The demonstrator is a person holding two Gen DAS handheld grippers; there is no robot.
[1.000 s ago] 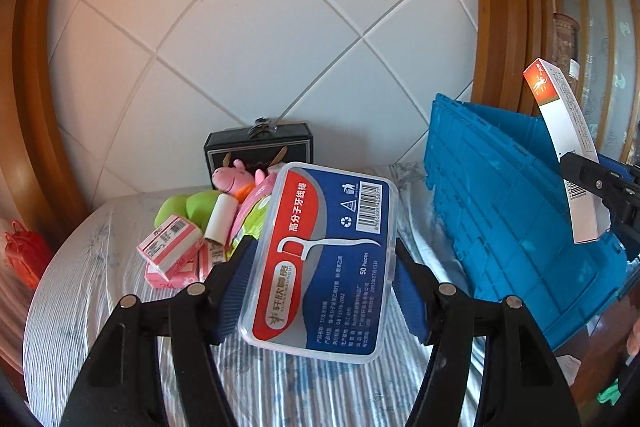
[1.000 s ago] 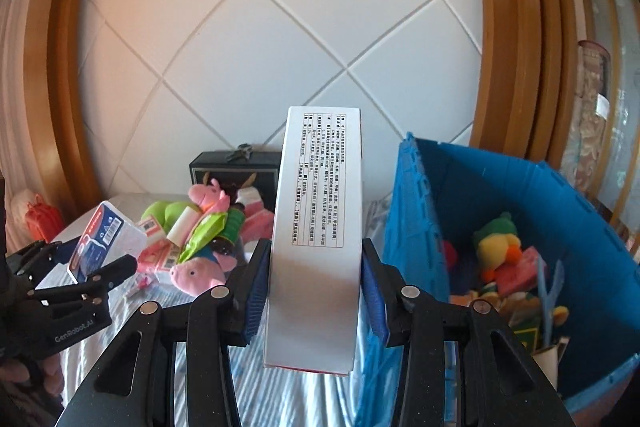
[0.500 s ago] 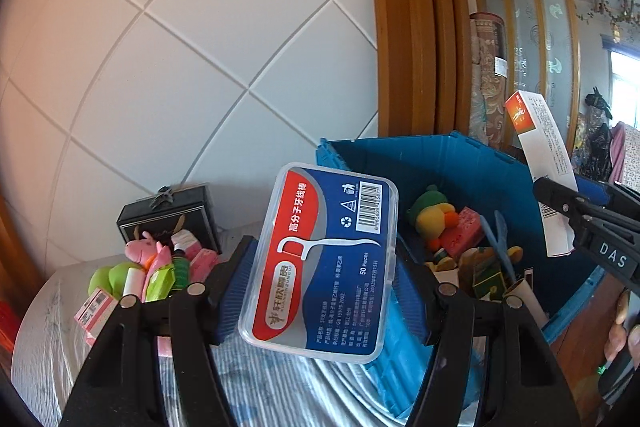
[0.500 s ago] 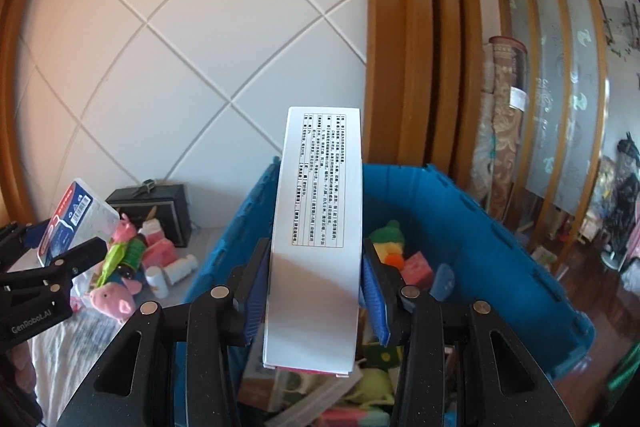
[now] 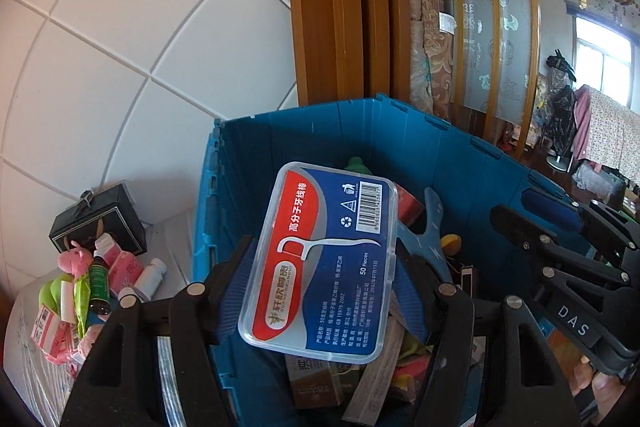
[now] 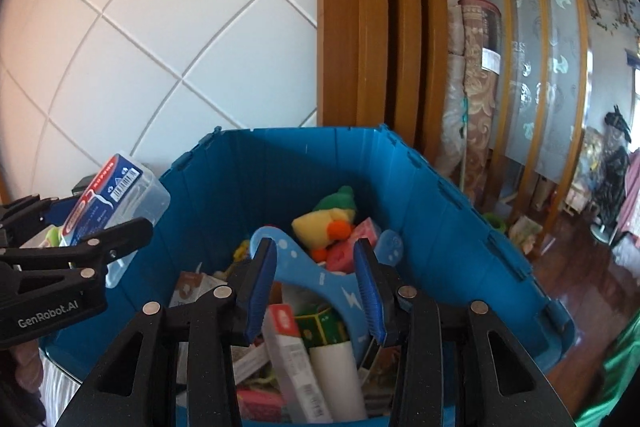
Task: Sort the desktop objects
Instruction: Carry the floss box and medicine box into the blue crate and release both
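Observation:
My left gripper (image 5: 320, 279) is shut on a clear dental floss pick box (image 5: 320, 259) with a red and blue label, held over the near left corner of the blue crate (image 5: 304, 131). The box also shows in the right wrist view (image 6: 116, 195). My right gripper (image 6: 316, 291) is open and empty above the blue crate (image 6: 460, 211). Below it lie a white carton (image 6: 292, 359), a blue plastic piece (image 6: 328, 283) and a yellow plush duck (image 6: 328, 219).
On the striped tablecloth left of the crate lie a black gift box (image 5: 100, 223), a pink pig plush (image 5: 74, 259), small bottles (image 5: 150, 277) and pink cartons (image 5: 48, 331). A tiled wall and a wooden frame (image 5: 332, 3) stand behind.
My right gripper has opened and let go of the white carton, which now lies in the crate. My left gripper has carried the floss box rightward to over the crate.

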